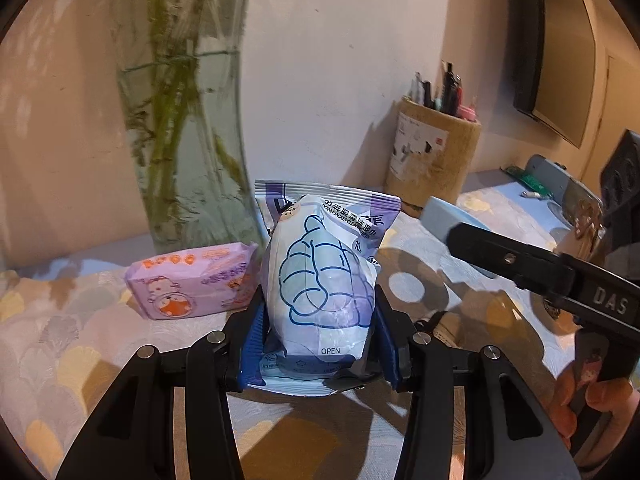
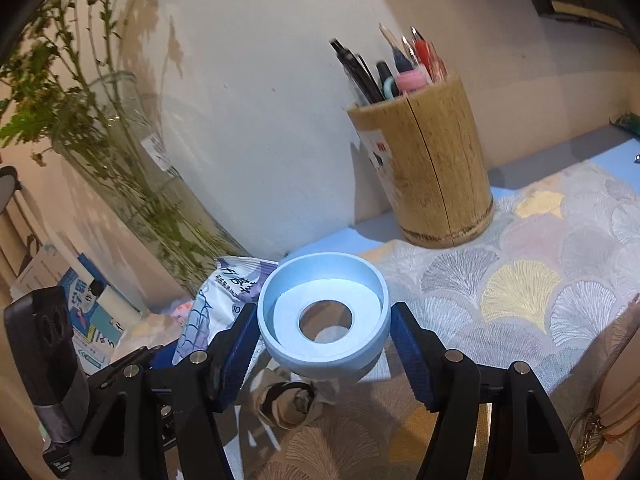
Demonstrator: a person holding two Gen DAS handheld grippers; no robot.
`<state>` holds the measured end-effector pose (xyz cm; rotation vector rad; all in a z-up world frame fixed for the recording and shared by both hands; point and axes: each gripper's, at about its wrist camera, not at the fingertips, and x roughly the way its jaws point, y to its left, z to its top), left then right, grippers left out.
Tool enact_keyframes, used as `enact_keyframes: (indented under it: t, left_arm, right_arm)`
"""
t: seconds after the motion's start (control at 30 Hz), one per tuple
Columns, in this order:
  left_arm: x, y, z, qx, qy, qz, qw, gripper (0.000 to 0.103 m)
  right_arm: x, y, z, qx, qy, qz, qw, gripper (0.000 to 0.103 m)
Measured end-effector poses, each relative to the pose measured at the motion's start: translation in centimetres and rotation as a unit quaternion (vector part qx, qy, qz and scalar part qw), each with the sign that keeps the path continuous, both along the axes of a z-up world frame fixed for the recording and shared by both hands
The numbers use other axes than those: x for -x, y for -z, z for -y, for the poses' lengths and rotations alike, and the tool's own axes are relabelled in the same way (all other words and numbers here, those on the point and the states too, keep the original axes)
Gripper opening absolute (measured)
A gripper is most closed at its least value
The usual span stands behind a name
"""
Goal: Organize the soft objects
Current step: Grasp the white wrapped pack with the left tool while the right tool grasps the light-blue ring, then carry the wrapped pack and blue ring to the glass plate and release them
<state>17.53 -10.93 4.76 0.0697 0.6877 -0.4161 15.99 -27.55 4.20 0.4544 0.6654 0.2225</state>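
Observation:
In the left wrist view my left gripper (image 1: 318, 320) is shut on a white and purple wet-wipes pack (image 1: 324, 276), held upright above the patterned cloth. A small pink wipes pack (image 1: 192, 284) lies just left of it. In the right wrist view my right gripper (image 2: 324, 332) is shut on a light blue round holder with a white tissue roll inside (image 2: 324, 316), held above the cloth. The wipes pack (image 2: 212, 304) shows at its left. The right gripper's black body (image 1: 540, 276) crosses the right of the left wrist view.
A glass vase with green stems (image 1: 180, 120) stands at the back left. A wooden pen cup (image 2: 428, 168) stands by the wall. A crumpled dark-and-beige soft item (image 2: 288, 400) lies below the holder. A pink pouch (image 2: 616, 392) sits at the right edge.

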Motion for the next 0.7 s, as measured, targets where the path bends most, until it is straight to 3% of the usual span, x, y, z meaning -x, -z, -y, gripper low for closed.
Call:
enact_keyframes:
  t: [0.1, 0.47, 0.7]
  left_arm:
    - [0.9, -0.5, -0.7, -0.007, -0.030, 0.002, 0.9995, 0.045]
    - [6.5, -2.5, -2.3, 0.065, -0.099, -0.084, 0.9894, 0.045]
    - [11.9, -3.8, 0.3, 0.101, -0.081, -0.105, 0.9861, 0.045]
  right_arm:
    - [0.7, -0.6, -0.3, 0.011, 0.002, 0.006, 1.000, 0.065]
    - [6.9, -3.8, -0.5, -0.010, -0.030, -0.009, 0.999, 0.065]
    - [12.4, -6.2, -0.4, -0.001, -0.077, -0.007, 0.997, 0.065]
